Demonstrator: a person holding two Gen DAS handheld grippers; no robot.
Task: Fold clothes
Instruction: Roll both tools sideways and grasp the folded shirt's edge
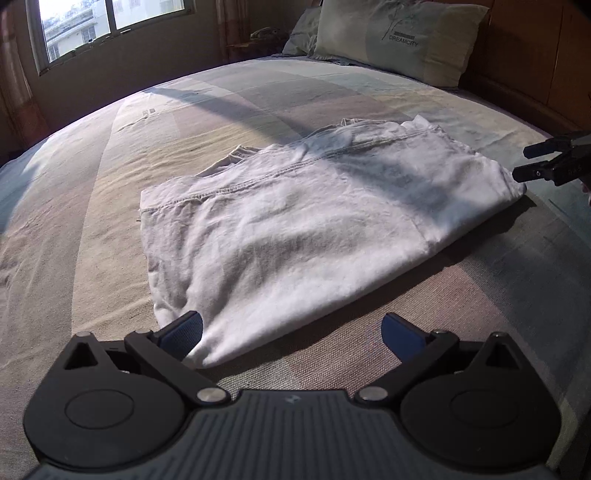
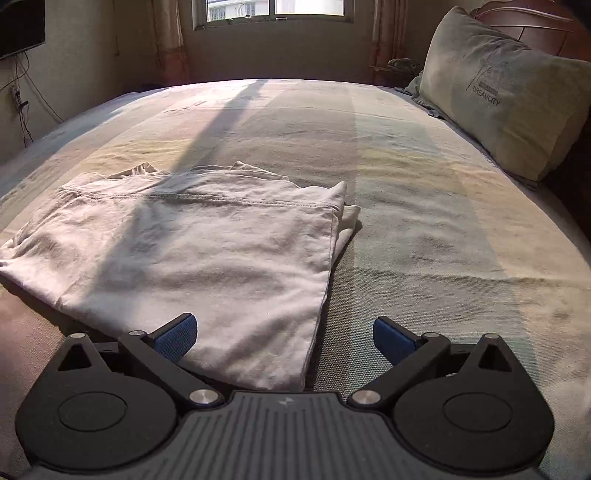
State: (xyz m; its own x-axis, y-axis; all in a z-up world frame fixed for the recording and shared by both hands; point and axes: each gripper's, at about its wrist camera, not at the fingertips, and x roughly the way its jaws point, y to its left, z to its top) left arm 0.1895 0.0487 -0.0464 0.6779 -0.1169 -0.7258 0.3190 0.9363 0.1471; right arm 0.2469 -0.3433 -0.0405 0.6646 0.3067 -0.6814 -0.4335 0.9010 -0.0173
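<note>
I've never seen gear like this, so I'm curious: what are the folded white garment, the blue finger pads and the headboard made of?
The folded white garment looks like soft matte cotton knit: fine wrinkles and a stitched hem. The blue pads on the right hand-held gripper seem textured rubber or fabric, set on matte black plastic arms. The reddish-brown headboard looks like polished wood, faintly glossy.

The folded white cotton garment (image 1: 295, 229) is plain, with a stitched hem line in grey. The bed's sheet (image 2: 424, 192) carries broad pastel stripes — beige, pale green, lilac and grey. The pale green pillow (image 2: 509, 96) bears dark "DREAMCITY" lettering. Both black plastic claws — left claw (image 1: 291, 332), right claw (image 2: 284, 334) — have blue pads (image 2: 177, 336).
</note>
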